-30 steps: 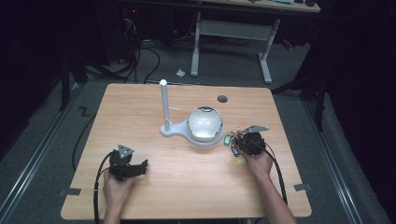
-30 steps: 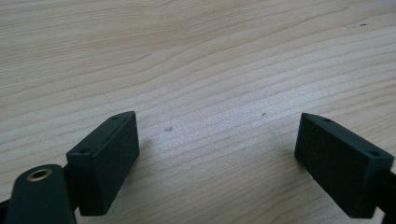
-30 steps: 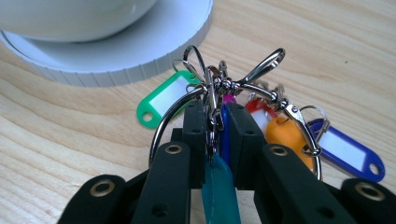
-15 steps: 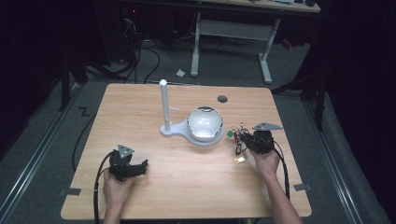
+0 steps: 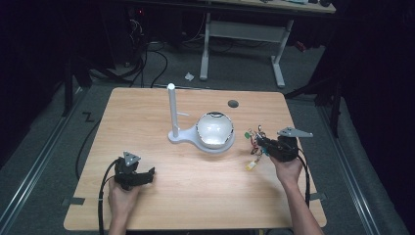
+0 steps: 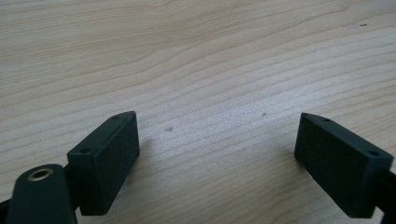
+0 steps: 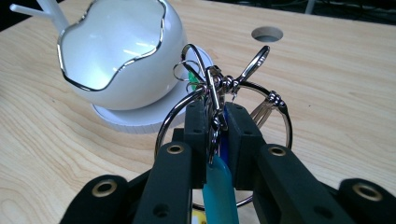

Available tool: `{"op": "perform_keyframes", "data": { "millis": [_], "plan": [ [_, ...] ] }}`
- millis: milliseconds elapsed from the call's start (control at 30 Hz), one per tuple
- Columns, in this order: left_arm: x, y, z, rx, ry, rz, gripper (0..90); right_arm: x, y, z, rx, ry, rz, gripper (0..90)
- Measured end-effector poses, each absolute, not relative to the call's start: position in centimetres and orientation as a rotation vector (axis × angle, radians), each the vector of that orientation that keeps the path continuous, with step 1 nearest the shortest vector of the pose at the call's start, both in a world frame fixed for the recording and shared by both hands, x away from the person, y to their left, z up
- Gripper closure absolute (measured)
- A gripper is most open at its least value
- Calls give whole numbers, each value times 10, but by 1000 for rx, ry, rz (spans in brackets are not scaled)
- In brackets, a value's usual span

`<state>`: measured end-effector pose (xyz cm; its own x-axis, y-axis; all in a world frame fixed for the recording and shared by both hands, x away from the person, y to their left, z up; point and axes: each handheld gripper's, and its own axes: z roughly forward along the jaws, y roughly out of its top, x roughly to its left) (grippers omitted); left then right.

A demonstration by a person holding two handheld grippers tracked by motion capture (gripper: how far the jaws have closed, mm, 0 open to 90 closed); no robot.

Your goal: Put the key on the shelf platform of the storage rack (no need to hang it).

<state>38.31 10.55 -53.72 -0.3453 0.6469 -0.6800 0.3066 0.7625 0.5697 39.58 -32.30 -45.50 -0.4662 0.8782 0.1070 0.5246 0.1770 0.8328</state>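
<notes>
The right tongs (image 7: 215,126) are clamping a bunch of keys (image 7: 224,93) just beside the white bowl (image 7: 116,51) and its upright post (image 5: 172,110). Next is probably hanging or dropping them, needing careful aim. The left tongs (image 6: 219,158) are resting apart on the table (image 6: 210,56).

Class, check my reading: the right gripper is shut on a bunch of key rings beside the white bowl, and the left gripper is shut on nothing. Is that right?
Not quite. The left gripper is open, jaws wide apart over bare table, as the left gripper view shows. The rest holds: the right gripper is shut on the key rings beside the bowl.
</notes>
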Motion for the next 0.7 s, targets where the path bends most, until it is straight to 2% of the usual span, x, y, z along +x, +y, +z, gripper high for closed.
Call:
{"op": "perform_keyframes", "data": {
  "millis": [700],
  "plan": [
    [383, 106, -537, 724, 1947, 423, 144, 389, -328, -410, 1245, 2050, 1286, 805]
  ]
}}
